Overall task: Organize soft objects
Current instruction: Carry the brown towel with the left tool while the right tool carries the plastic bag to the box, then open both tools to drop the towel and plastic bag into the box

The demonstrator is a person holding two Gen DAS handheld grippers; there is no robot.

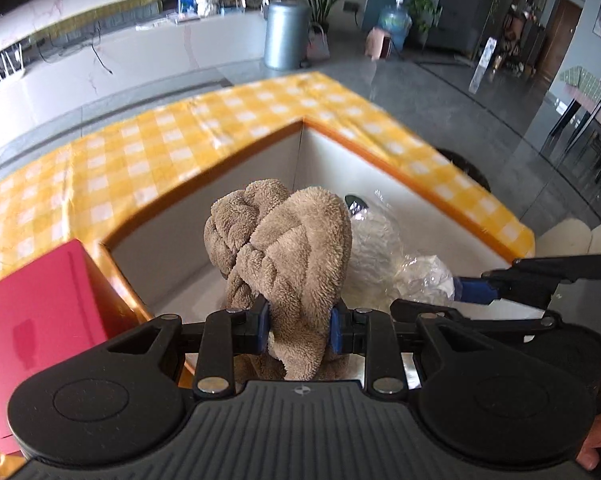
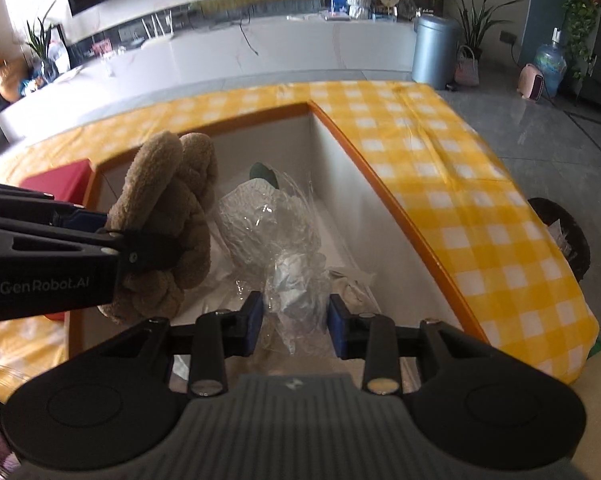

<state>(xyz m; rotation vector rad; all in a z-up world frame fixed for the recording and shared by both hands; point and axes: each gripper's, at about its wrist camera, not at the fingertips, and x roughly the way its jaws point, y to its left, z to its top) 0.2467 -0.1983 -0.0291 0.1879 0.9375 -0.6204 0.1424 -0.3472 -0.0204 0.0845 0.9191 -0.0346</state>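
Left wrist view: a pink box sits at the far left on the yellow checked cloth, touching the orange rim of a white bin. Next along, the left gripper is clamped on a brown knotted plush, its blue pads pressed into the pile on both sides; the plush hangs over the bin's inside. Just right of it, down in the bin, lies a crinkled plastic bag. The right gripper comes in from the right edge with one blue pad against that bag, and a bit of a hand shows in the lower right corner.

Right wrist view: the left gripper enters from the left, holding the plush above the bin. In the middle the bag rests on the bin floor, a dark green thing behind it. The right gripper has a bunched end of the plastic between its pads, which touch it on both sides — it is gripping the bag. The cloth runs off to the right.
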